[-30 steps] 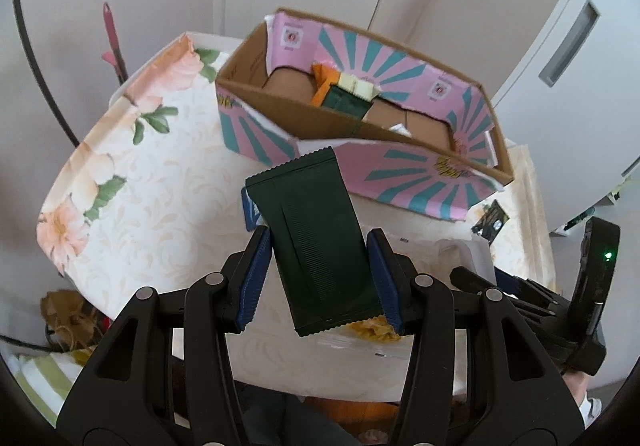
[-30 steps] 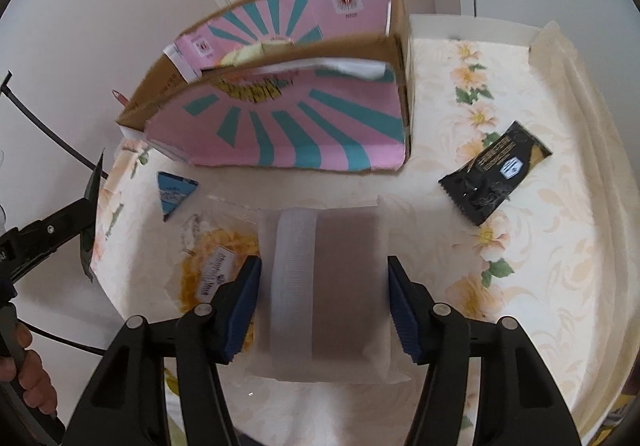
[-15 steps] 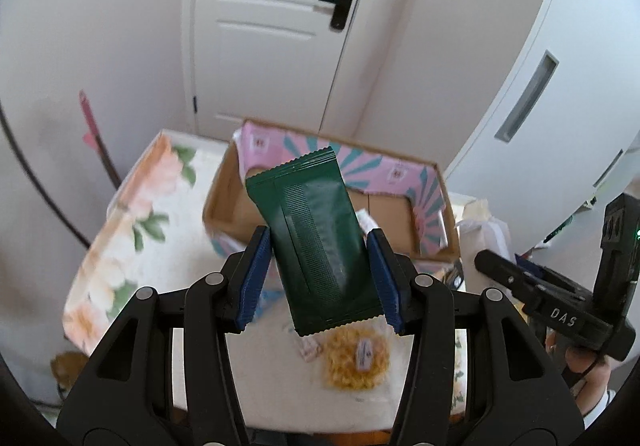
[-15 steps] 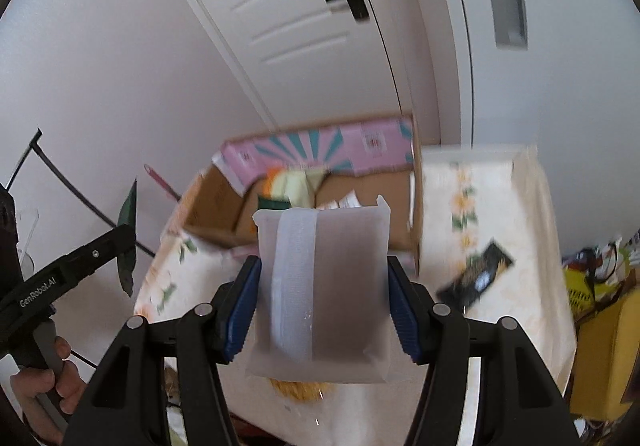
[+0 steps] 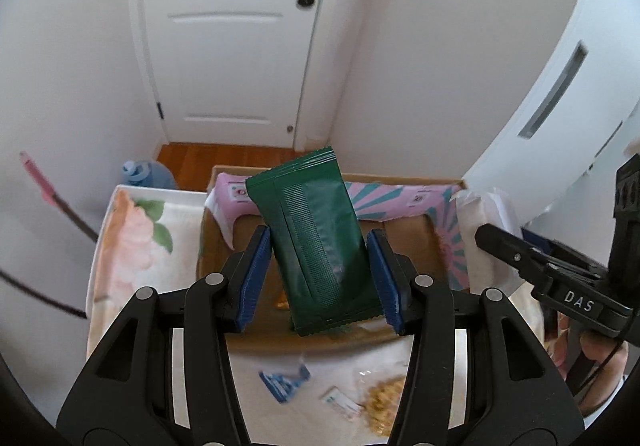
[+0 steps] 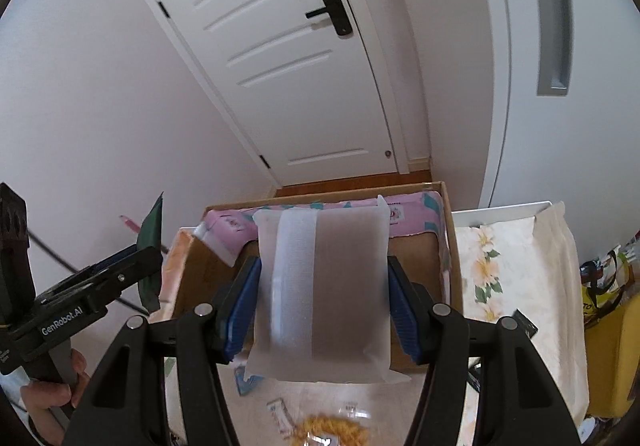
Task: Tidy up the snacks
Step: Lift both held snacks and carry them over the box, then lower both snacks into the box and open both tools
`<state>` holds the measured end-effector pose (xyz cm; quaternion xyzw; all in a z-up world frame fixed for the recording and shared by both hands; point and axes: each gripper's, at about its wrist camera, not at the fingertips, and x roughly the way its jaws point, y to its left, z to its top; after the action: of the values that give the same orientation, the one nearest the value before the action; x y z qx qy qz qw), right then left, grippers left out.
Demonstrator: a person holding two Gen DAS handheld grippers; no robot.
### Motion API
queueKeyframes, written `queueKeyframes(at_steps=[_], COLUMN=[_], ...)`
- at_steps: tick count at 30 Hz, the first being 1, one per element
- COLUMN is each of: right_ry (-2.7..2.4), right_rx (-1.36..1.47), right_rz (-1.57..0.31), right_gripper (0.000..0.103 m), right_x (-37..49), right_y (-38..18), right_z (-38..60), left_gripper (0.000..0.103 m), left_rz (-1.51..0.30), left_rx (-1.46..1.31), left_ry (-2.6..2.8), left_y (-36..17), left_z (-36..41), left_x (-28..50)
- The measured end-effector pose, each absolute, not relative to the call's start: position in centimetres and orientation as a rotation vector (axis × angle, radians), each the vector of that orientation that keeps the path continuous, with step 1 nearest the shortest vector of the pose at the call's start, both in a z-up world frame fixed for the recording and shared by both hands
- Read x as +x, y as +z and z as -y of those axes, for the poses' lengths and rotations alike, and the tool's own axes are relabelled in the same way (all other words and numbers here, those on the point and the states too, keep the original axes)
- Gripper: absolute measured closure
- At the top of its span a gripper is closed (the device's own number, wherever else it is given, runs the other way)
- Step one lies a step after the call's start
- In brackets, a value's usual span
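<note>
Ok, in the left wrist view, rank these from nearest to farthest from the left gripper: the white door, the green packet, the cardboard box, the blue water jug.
1. Green packet: clamped in the left gripper.
2. Cardboard box: on the table, just beyond and below the packet.
3. Blue water jug: on the floor past the table's far left corner.
4. White door: at the back, behind everything.

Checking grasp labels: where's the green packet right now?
Left wrist view, centre: the green packet is pinched in the left gripper, held over the cardboard box.
</note>
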<state>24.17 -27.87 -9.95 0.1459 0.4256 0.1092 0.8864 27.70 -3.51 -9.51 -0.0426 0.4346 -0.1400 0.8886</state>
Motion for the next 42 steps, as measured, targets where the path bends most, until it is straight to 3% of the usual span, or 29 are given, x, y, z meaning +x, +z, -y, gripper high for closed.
queueKeyframes(at_steps=[14,16,17,18,19,42], right_ry=[0.085,0.074,0.07,0.065,0.062,0.036], right_rx=[0.289,0.292,0.293,0.294,0.296,0.276], right_rz=[-1.004,-1.013,-1.016,-1.018,-1.019,-1.108], right_gripper=[0.047,0.047,0.047,0.047,0.047,0.047], right_x=[27.3,27.3,27.2,27.2,27.2,30.7], right_y=[-15.4,-15.8,-15.8,-15.8,-15.8,-18.2], right_z=[25.7,25.7,25.6,25.5,25.5,24.8], left_gripper=[0.057,0.053,0.036,0.008,0.0,0.0], left_rz=[-1.074,-1.055,-1.047,-1.039,-1.029,-0.987], left_rx=[0.021,0.03,0.041,0.062,0.078,0.019], left_ry=[-0.384,-0.39,-0.391,-0.381,-0.372,-0.351], left_y=[-16.0,-15.9,-15.9,-15.9,-15.9,-14.2], left_z=[4.6,4.5,4.4,4.4,4.4,1.4], left_x=[31.9,31.7,31.6,31.5,31.3,28.5])
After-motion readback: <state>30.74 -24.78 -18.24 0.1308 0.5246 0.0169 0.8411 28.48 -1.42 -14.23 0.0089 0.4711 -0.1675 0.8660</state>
